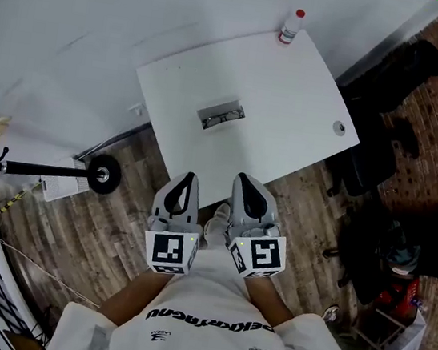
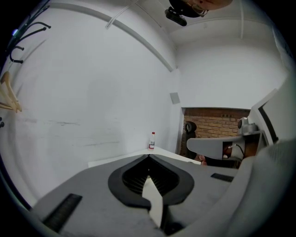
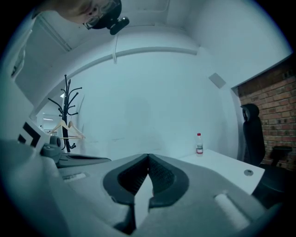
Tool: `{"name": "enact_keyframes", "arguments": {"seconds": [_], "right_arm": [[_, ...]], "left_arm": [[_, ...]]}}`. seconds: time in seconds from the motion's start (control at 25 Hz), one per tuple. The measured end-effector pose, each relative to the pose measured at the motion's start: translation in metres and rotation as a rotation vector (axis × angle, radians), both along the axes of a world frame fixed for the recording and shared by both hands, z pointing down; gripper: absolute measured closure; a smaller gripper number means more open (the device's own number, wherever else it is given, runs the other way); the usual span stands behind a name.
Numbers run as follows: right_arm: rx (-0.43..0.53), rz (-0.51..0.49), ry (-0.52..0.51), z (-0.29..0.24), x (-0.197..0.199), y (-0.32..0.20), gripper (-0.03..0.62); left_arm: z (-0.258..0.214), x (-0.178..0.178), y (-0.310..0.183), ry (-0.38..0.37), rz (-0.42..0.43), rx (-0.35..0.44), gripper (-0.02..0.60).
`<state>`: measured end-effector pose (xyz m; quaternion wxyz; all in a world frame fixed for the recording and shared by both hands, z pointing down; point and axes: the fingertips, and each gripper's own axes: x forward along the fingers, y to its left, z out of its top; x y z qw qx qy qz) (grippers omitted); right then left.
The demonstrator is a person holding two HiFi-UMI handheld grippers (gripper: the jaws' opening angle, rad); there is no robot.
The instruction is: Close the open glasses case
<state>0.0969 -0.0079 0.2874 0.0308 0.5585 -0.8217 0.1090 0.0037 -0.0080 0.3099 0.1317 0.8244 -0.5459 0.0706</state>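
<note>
Two grippers are held side by side, close against the person's chest at the near edge of the scene, above the wooden floor (image 1: 122,173). The left hand-held gripper (image 1: 189,179) has its jaws pressed together at the tips with nothing between them, as its own view (image 2: 149,157) shows. The right hand-held gripper (image 1: 242,180) is the same, with its jaws meeting at the tip and empty (image 3: 148,157). Both point toward the white surface (image 1: 294,100) but stay short of its near edge.

The glasses case (image 1: 220,114) lies open near the middle of the surface, well apart from both grippers. Its lid is up and its inside faces the camera. A small bottle (image 1: 291,25) with a red cap stands upright at the far corner. It also shows in the left gripper view (image 2: 151,140) and the right gripper view (image 3: 199,143). A small round disc (image 1: 339,128) sits near the surface's right corner.

A coat rack (image 3: 69,111) with a hanger stands to the left against the white wall. A black office chair (image 3: 252,134) stands to the right before the brick wall.
</note>
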Motion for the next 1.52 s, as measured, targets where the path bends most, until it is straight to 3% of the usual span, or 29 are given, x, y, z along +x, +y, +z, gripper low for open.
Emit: {"name": "enact_keyframes", "arguments": {"seconds": [0.52,1.12,1.52], "right_arm": [[-0.098,-0.139,-0.004,0.047,0.02,-0.074,0.597],[-0.231,-0.13,0.071,0.12,-0.006,-0.125,0.597],[-0.232,-0.095,0.066,0.145,-0.009,-0.148,0.597]], "left_arm": [[0.041,0.025,-0.072,0.02,-0.102,-0.104,0.584],[0.114,-0.009,-0.154,0.059,-0.11,-0.22,0.583],[0.155,-0.015,-0.187,0.072,-0.126,-0.258,0.581]]}}
